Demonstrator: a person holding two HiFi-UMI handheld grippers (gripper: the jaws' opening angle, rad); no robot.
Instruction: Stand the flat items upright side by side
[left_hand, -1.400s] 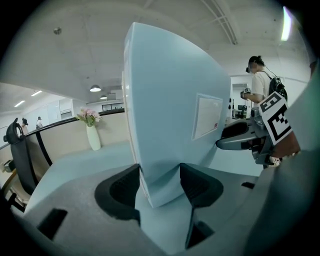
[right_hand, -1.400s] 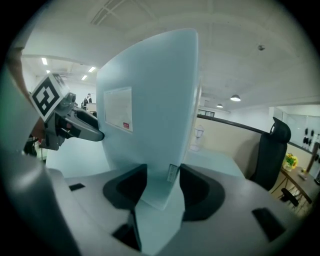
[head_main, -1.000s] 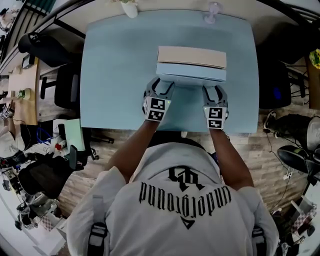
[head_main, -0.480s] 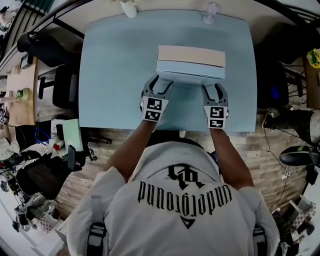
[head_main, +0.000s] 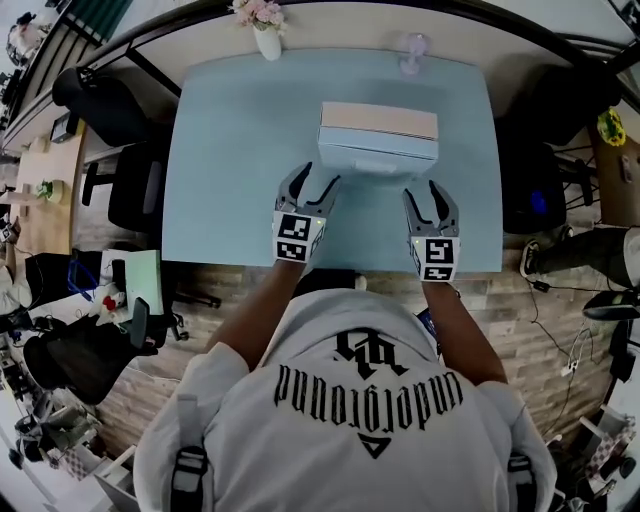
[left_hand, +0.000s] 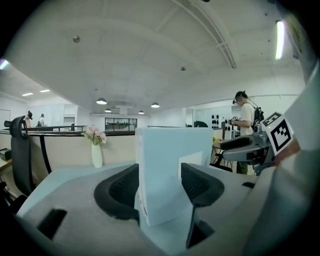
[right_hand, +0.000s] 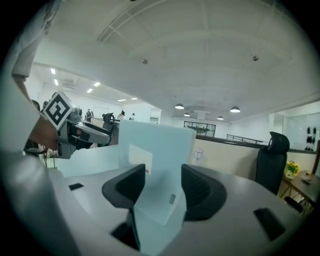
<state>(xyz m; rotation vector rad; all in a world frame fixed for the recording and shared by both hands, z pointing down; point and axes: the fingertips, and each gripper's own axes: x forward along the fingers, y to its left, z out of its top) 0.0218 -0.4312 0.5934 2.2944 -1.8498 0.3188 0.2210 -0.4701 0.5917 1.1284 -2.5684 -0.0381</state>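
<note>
Head view. Upper centre, on the light blue table (head_main: 230, 150): a pale blue box (head_main: 378, 155) standing on its long edge, with a tan box (head_main: 379, 119) pressed flat against its far face, both upright and about the same length. Just below the boxes, left of centre, the left gripper (head_main: 313, 183), jaws wide apart, tips near the blue box's lower left corner and gripping nothing. Right of centre, the right gripper (head_main: 430, 198), jaws wide and just now opening, tips short of the box. At the top edge, left of centre, a white vase (head_main: 267, 40) of pink flowers.

Left gripper view. Centre frame, the pale blue box (left_hand: 170, 170) seen corner-on, smooth and plain, with a white label on its right-hand face. Dark pads of the left gripper (left_hand: 159, 175) spread to either side, clear of it. Vase (left_hand: 96, 155) at middle left.

Right gripper view. Centre again, the pale blue box (right_hand: 155, 165), corner towards the camera, white label on the left face, small grey mark lower down. Right gripper (right_hand: 162, 185) spread wide, pads off the box.
</note>
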